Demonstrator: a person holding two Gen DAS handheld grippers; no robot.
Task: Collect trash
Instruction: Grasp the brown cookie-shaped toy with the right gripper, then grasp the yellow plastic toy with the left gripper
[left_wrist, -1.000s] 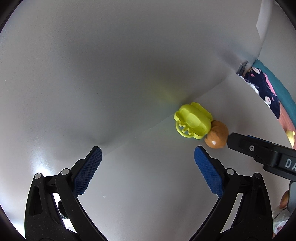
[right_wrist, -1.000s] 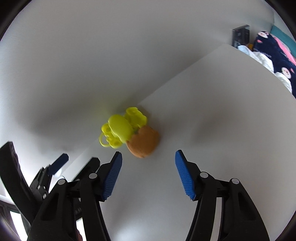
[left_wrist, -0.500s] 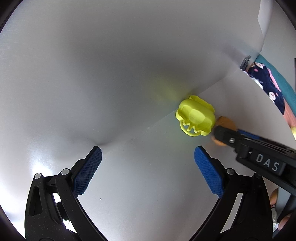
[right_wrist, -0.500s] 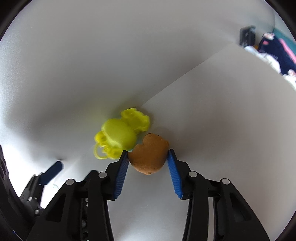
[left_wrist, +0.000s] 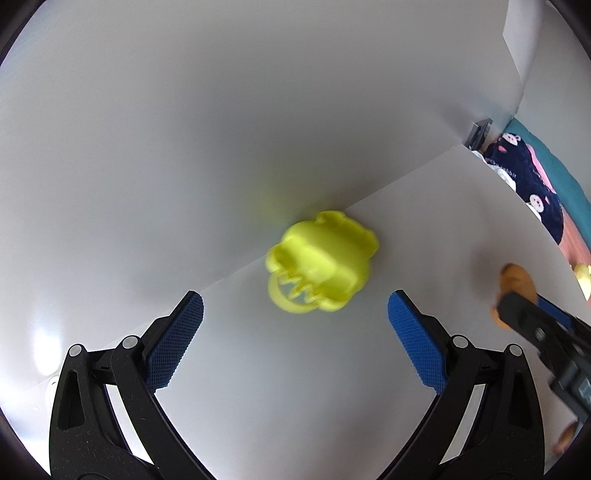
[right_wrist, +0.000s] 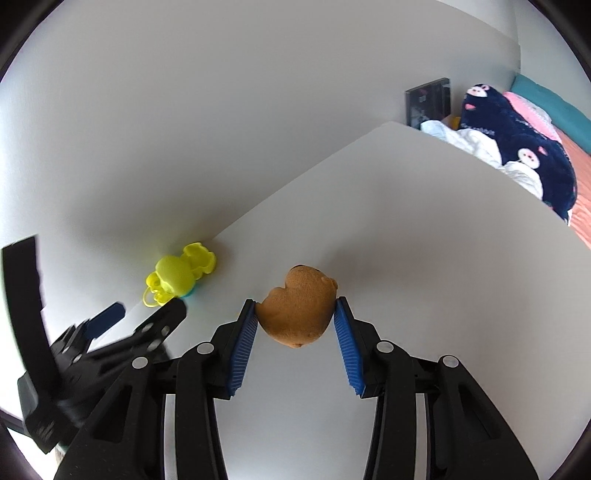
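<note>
A white backdrop (left_wrist: 221, 129) rises behind the white surface (left_wrist: 295, 387) and meets it in a slanted crease; both fill most of each view. Past the surface's far right edge lies a bed (right_wrist: 576, 177) with a dark blue pig-print fabric (right_wrist: 524, 136) and crumpled white cloth (right_wrist: 476, 144); only the right wrist view shows these broadly, along with a dark box (right_wrist: 428, 99) against the backdrop, which the left view catches as a sliver.

The left gripper (left_wrist: 295, 310) has its jaws wide apart, with the yellow toy (left_wrist: 321, 269) just ahead of the gap, resting on the surface at the crease, blurred. The right view shows that gripper (right_wrist: 144, 314) from the side, its tip just beside the toy (right_wrist: 177, 277), and a trace of teal under the toy that the left view does not show.

The right gripper (right_wrist: 295, 314) has its jaws clamped on the brown lump (right_wrist: 299, 306), one pad on each side; its underside cannot be seen, so contact with the surface cannot be told. In the left view the lump (left_wrist: 517, 282) shows only partly at the right edge, behind that gripper's black finger, well apart from the toy
</note>
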